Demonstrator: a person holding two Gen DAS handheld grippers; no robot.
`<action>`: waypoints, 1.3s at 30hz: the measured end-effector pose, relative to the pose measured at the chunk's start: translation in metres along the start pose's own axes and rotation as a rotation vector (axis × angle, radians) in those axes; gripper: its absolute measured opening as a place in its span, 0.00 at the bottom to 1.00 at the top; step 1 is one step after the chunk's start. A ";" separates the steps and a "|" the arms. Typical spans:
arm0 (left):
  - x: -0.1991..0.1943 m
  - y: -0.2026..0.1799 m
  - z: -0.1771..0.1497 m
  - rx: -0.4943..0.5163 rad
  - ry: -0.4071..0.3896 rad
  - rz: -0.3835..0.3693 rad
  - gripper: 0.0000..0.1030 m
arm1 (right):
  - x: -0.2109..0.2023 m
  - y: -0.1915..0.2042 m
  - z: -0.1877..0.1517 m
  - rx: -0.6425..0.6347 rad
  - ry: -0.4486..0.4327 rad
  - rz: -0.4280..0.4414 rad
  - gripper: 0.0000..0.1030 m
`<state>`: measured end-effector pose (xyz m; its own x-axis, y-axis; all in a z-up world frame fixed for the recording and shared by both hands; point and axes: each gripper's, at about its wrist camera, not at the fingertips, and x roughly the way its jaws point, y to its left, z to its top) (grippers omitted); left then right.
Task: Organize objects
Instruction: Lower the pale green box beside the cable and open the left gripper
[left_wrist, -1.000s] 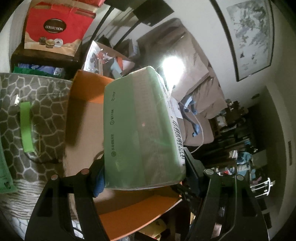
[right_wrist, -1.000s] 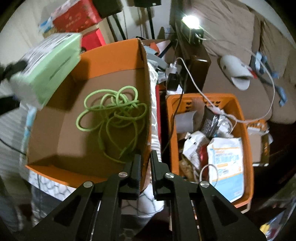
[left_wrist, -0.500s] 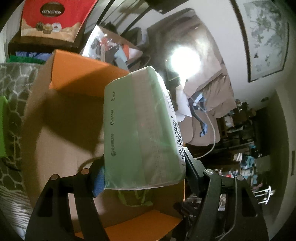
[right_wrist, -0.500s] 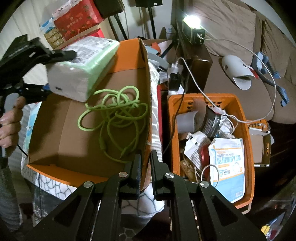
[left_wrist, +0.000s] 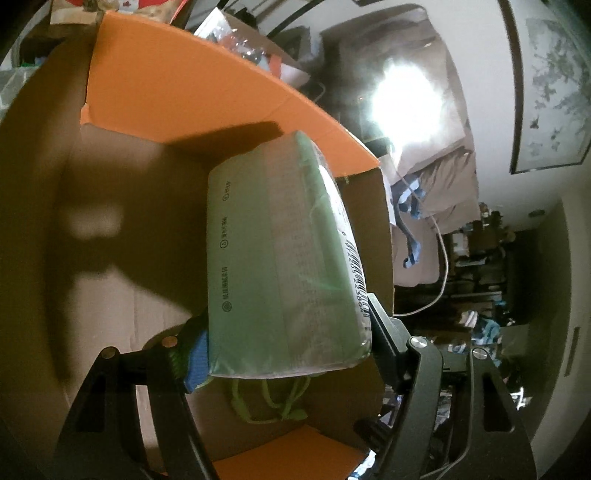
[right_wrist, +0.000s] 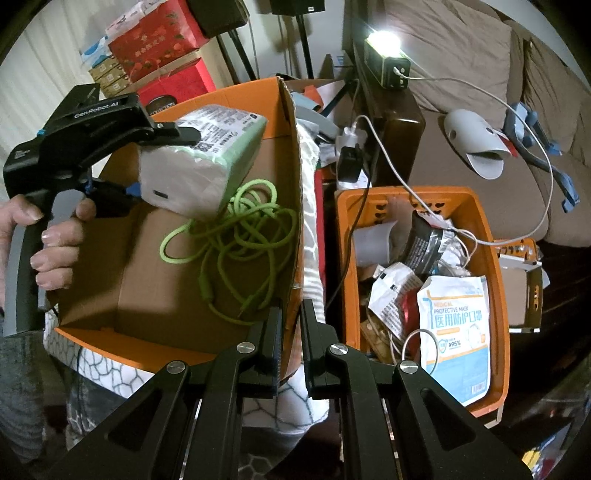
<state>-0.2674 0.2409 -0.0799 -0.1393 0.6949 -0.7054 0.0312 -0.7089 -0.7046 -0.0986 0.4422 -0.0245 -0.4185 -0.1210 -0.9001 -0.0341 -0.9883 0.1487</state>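
left tool (right_wrist: 147, 173) clamped the green tissue pack (right_wrist: 207, 155) by its short end over the orange cardboard box (right_wrist: 288, 155), at 10 o'clock from the clenched right tool (right_wrist: 291, 332); pack looked light, soft, slippery-wrapped, best gripped across its flat faces.

cable (right_wrist: 236, 229) in box (right_wrist: 155, 284), basket (right_wrist: 495, 280) right

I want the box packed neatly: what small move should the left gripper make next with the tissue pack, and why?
Probably lower it a bit further, then release. The left gripper holds the tissue pack above the cardboard box, over the green cable, not yet resting on anything.
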 end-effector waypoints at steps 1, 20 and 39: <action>0.001 0.000 -0.001 0.004 0.001 0.003 0.67 | 0.000 0.000 0.000 0.000 0.000 0.000 0.08; -0.041 -0.021 -0.023 0.185 0.001 0.089 0.79 | 0.000 -0.001 0.002 0.000 -0.002 -0.002 0.08; -0.152 -0.003 -0.061 0.317 -0.263 0.307 1.00 | -0.001 -0.002 0.000 0.005 -0.007 0.001 0.09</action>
<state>-0.1862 0.1444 0.0246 -0.4169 0.4237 -0.8041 -0.1863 -0.9057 -0.3807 -0.0984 0.4447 -0.0243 -0.4247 -0.1210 -0.8972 -0.0386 -0.9877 0.1514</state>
